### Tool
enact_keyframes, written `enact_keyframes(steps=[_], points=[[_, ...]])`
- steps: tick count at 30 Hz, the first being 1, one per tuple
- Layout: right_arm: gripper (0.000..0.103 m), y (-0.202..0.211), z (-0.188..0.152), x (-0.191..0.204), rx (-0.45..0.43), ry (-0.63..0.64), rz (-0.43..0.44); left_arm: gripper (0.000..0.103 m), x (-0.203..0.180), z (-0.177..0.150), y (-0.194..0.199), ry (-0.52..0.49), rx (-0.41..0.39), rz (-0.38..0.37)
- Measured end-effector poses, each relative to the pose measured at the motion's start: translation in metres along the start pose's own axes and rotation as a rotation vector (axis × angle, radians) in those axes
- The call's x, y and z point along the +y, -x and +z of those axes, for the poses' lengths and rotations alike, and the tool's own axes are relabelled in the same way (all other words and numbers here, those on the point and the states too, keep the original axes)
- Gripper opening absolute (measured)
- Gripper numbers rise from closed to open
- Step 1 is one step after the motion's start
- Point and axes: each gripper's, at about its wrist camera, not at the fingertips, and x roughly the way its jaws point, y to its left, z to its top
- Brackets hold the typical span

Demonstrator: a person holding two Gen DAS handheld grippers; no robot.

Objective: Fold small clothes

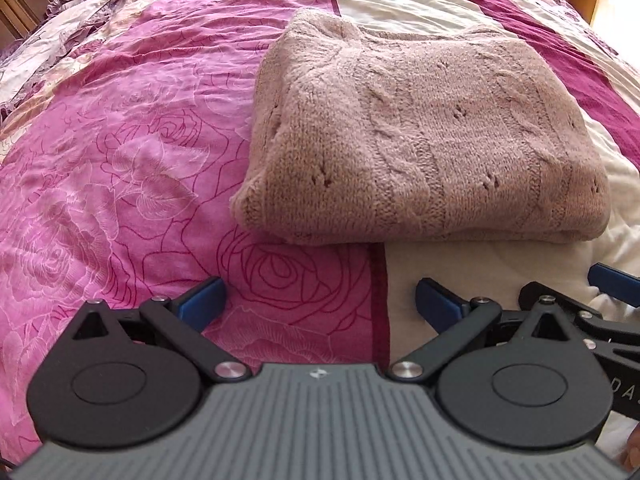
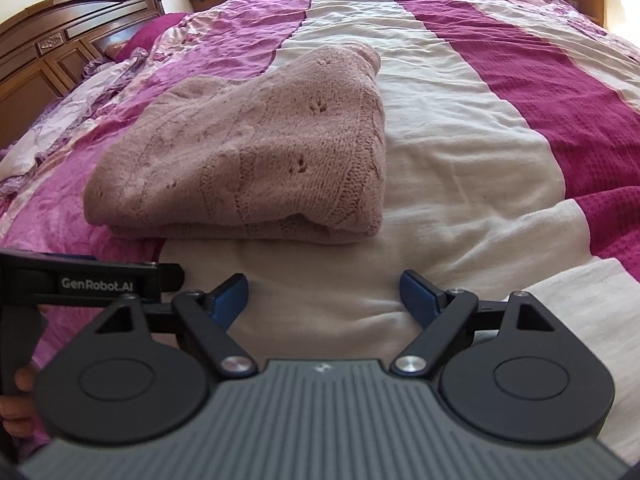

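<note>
A pale pink cable-knit sweater (image 1: 424, 136) lies folded into a thick, soft rectangle on the bedspread (image 1: 120, 140), straddling the seam between its glossy rose-printed pink panel and a crinkled cream stripe. The knit looks fuzzy, with raised braids and small eyelet holes. The left gripper (image 1: 320, 300) and right gripper (image 2: 324, 292) hover just short of its near edge, each with blue-padded jaws spread wide apart, holding nothing. A carved wooden headboard (image 2: 60, 40) stands behind
</note>
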Motion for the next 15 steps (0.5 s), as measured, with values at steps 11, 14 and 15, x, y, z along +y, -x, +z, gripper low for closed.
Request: enact_keyframes(steps=[11,14,15], points=[[0.085,-0.0001,0.0003,-0.0001,0.0,0.001,-0.001,0.103,0.0011,0.0002,-0.0005,0.002,0.0,-0.003],[0.085,0.0,0.0002,-0.0001,0.0,0.0,0.0,0.103,0.0013,0.0002,-0.0005,0.001,0.0,-0.003],[0.085,0.0,0.0001,-0.0001,0.0,0.0,0.0,0.103,0.0013,0.0001,-0.0005,0.001,0.0,-0.003]])
